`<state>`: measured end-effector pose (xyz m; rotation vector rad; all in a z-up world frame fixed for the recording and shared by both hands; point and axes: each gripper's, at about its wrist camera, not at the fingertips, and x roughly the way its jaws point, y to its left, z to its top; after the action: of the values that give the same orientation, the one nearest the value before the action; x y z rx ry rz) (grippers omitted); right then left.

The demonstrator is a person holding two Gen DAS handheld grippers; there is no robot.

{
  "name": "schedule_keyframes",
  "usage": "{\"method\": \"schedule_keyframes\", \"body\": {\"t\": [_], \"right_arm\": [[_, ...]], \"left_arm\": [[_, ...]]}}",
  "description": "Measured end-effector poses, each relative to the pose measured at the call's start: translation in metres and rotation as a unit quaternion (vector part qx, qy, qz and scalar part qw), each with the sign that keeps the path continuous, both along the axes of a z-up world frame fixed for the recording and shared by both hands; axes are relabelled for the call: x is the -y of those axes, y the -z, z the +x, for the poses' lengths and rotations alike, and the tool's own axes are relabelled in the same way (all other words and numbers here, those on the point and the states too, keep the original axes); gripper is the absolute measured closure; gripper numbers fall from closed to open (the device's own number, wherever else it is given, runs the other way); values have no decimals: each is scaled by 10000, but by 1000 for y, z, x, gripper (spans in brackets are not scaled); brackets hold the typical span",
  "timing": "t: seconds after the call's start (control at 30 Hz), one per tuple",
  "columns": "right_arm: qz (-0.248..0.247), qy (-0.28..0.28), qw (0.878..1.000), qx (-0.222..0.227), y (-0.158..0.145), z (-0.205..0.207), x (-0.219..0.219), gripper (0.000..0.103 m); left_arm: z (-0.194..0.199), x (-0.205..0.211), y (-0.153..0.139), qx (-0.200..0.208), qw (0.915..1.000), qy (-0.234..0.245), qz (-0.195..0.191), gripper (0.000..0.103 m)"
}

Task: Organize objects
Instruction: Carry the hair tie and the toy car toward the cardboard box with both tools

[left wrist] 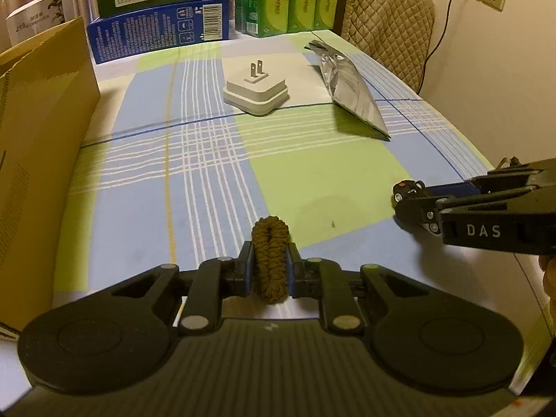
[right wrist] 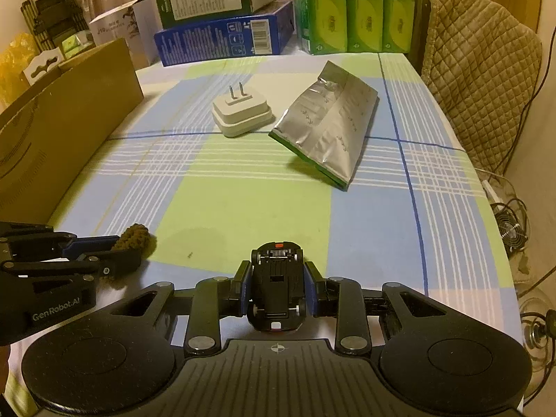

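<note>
My left gripper [left wrist: 269,266] is shut on a brown knitted scrunchie [left wrist: 270,257] and holds it over the near part of the checked tablecloth [left wrist: 312,180]. It also shows in the right wrist view [right wrist: 133,239]. My right gripper [right wrist: 276,279] is shut on a small black toy car [right wrist: 277,285], turned underside up; the car also shows in the left wrist view [left wrist: 410,191]. A white plug adapter [left wrist: 256,92] with prongs up and a silver foil pouch [left wrist: 351,85] lie farther back on the table.
A brown cardboard box [left wrist: 41,146] stands along the left edge. Blue and green cartons [left wrist: 156,31] and green tissue packs [left wrist: 295,0] line the back. A quilted chair [left wrist: 385,24] stands at the back right. Cables and a small fan [right wrist: 512,232] lie on the floor at right.
</note>
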<state>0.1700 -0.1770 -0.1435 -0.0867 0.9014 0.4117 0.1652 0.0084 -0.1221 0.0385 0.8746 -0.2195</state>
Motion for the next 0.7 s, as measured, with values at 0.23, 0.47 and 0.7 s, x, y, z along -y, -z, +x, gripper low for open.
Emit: {"method": "schedule_keyframes", "body": {"t": [0.23,0.47,0.7], "right_arm": [[177,225,9996,64,-23,-17,6,76],[273,242,9988,321,-61,-46,2,76],[399,182,9970,638,-100,-75,-7,76]], "left_arm": [[-5,0,-29,183,9997,-46,-130,89],[-22,-5,-73,395,9985,-179,-320,89],[-53,-15,-113,593,9969,-310,-410,89]]}}
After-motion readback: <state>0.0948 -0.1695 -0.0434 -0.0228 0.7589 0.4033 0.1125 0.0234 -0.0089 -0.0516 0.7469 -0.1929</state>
